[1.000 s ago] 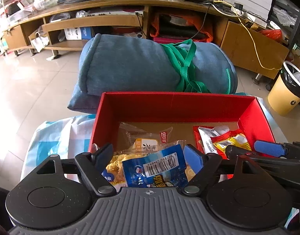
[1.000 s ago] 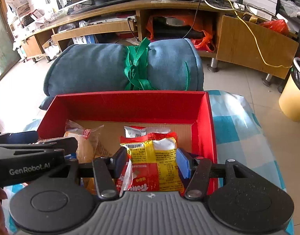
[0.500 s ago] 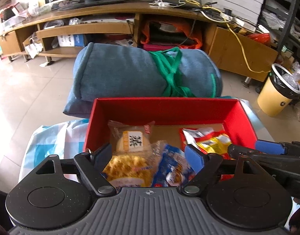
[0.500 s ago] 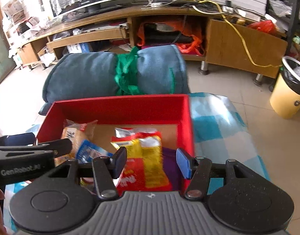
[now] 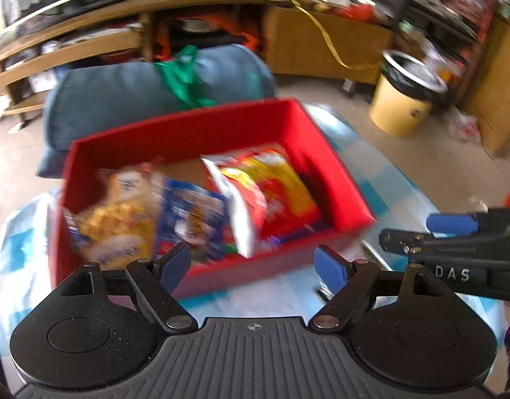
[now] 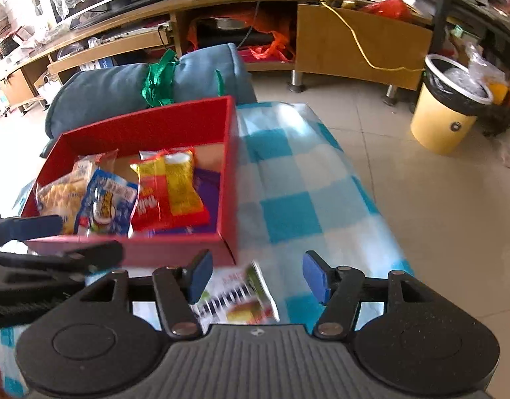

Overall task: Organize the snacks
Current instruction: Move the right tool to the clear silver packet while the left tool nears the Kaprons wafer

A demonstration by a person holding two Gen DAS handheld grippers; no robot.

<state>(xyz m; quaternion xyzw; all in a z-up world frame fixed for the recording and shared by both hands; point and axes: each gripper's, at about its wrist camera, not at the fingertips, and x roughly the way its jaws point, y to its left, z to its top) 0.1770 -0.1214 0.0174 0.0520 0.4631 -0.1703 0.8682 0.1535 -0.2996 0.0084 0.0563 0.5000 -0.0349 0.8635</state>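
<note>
Both grippers hang with their fingers spread wide and nothing between them: the left gripper (image 5: 253,264) sits just short of the near wall of the red box (image 6: 175,249), and the right gripper (image 6: 256,274) is off the box's right corner, over the blue checked cloth (image 6: 308,179). Directly below and slightly ahead of the right gripper lies a loose white snack packet (image 6: 236,301), flat on the cloth and still outside the box; it looks like the next thing to take. Ahead and to the left of that gripper, inside the box, lie a yellow and red packet (image 6: 171,189), a blue packet (image 6: 105,204) and a clear bag of pale biscuits (image 6: 58,196), leaning on one another. All of these are probably light, air-filled film bags: soft, glossy, likely to slide on the pads, with contents that would crush under a hard squeeze. The flat packet offers little height, so a pinch across a crimped end seam or a raised edge seems safest, closing gently. Its far end is partly hidden by the gripper body.
</note>
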